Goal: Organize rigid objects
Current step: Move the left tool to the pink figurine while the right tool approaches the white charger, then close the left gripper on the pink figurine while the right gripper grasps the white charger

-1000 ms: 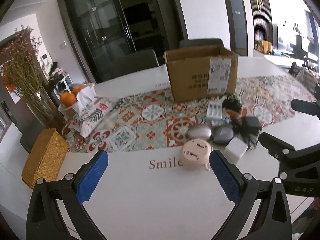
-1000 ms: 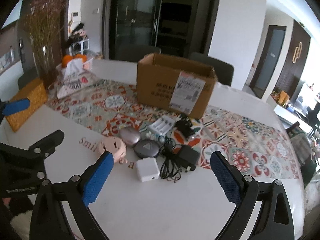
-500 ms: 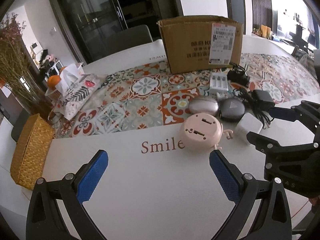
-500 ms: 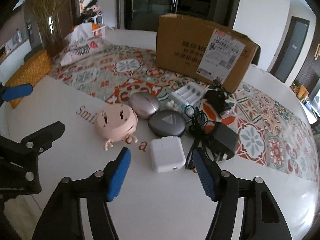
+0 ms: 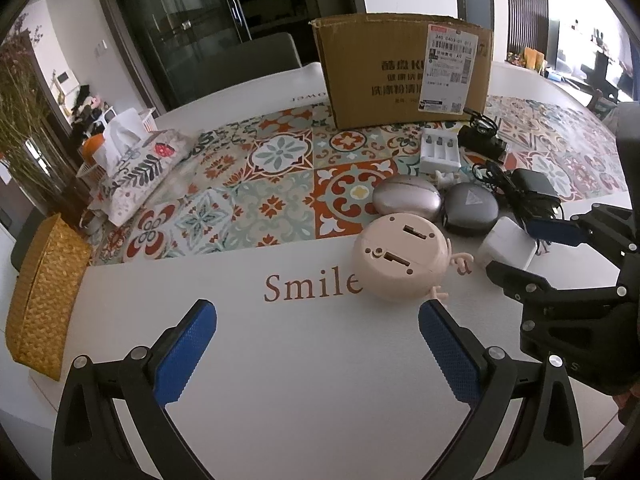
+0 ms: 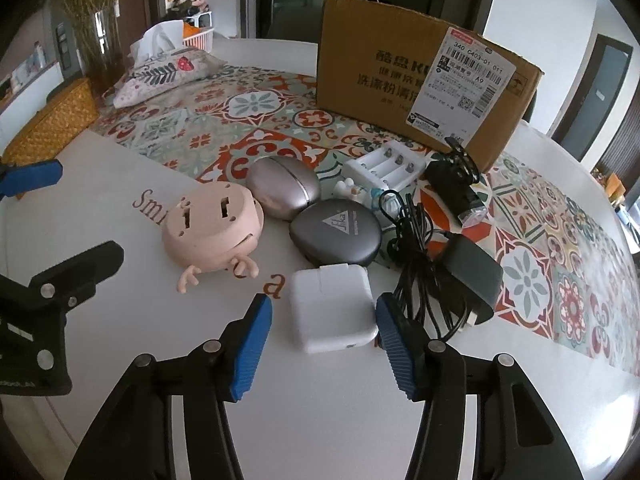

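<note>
Basically, the white charger (image 6: pixel 332 308) sits between the spread right claw (image 6: pixel 324 338) pads; it should be centred before squeezing, cable (image 6: pixel 416 248) kept out. Left claw (image 5: pixel 316 350) is spread, empty.

- "Smile" is printed in brown letters on the white surface (image 5: pixel 280 360); a lone "a" shows in the right wrist view.
- The cardboard box (image 6: pixel 380 60) carries Chinese print and a white shipping label (image 6: pixel 464 80) reading "340 C403-01 011" and "A9".
- The grey oval case (image 6: pixel 336 236) bears a triangle logo; its wording is too small to read.
</note>
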{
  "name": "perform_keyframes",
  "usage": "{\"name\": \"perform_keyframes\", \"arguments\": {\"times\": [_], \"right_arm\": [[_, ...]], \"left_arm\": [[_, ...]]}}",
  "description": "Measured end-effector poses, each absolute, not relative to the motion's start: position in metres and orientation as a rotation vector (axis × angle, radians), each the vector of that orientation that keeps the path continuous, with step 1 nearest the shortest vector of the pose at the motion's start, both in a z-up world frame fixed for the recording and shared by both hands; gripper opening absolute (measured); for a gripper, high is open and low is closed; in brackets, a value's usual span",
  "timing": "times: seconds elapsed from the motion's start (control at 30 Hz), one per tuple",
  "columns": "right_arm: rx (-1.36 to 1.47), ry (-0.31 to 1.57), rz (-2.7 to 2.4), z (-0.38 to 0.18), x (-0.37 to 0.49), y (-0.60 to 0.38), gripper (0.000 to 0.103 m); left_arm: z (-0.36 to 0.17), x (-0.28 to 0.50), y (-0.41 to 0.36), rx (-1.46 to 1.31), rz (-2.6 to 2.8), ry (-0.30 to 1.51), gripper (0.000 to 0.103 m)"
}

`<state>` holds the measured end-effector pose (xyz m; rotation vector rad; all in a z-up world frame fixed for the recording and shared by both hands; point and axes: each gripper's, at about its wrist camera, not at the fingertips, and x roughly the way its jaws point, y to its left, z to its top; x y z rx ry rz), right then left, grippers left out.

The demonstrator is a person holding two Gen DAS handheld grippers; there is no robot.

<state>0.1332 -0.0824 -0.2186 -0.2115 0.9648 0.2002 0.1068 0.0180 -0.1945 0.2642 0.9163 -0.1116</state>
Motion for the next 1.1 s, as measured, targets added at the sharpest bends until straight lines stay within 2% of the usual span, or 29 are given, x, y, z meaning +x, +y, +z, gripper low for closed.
{"name": "perform_keyframes", "arguments": {"times": [0.57,0.67,1.1], "right_arm": [[-0.203,0.989,0.216,-0.237,0.147,-0.084,0.055],[-0.201,0.981,0.203,-0.237,0.147,-0.085,0.049],[-0.068,1.023,0.164,-0.222,0.136,-0.091,0.049]], "left_arm": [[-0.202,0.115,0.015,0.262,-0.105,0.924,0.103],[-0.202,0.116,0.013,0.272,-0.111,0.921,0.103],[-0.191,0.126,0.007,0.311,-0.277,0.935,0.103]]}}
